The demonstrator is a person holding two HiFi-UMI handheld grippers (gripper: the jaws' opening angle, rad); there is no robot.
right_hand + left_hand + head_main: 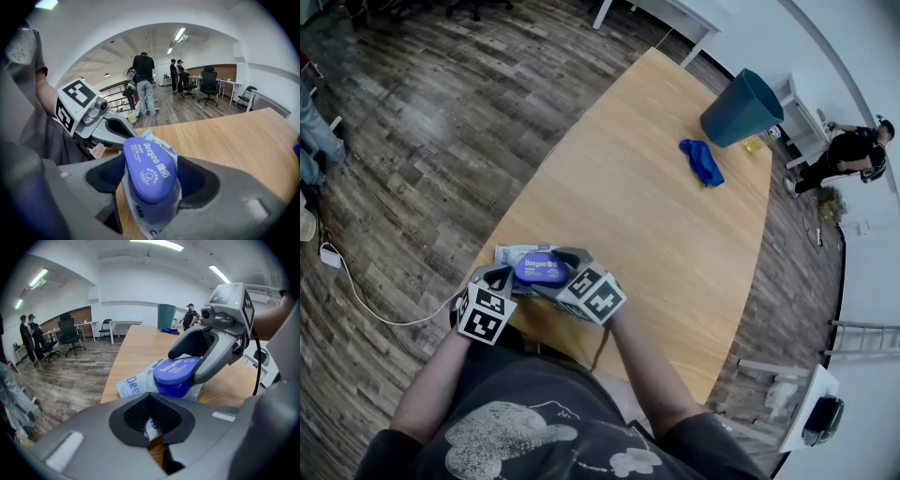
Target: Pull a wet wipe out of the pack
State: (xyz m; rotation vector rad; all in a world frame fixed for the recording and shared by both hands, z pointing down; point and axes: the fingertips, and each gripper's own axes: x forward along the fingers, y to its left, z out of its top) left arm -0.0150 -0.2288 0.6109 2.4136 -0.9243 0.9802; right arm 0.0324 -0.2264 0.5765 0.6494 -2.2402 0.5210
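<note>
The jaws of the left gripper (pixel 152 423) are pressed together on a white edge of the wet wipe pack (pixel 136 383), which is pinched between them. The right gripper (pixel 150 176) is clamped across the pack at its blue flip lid (pixel 149 164), with one jaw laid against each side of the lid, and the lid is seen closed. In the head view the pack is held at the near end of the wooden table (pixel 656 216), with the left gripper at 8 o'clock of it and the right gripper at 4 o'clock. Whether the pack rests on the tabletop cannot be told. A crumpled blue cloth (pixel 701 161) is seen at 1 o'clock from the pack, well apart from it. A teal waste bin (pixel 741 110) is found just beyond the cloth on the same bearing. A white cable (pixel 356 291) is laid on the plank floor at 9 o'clock.
</note>
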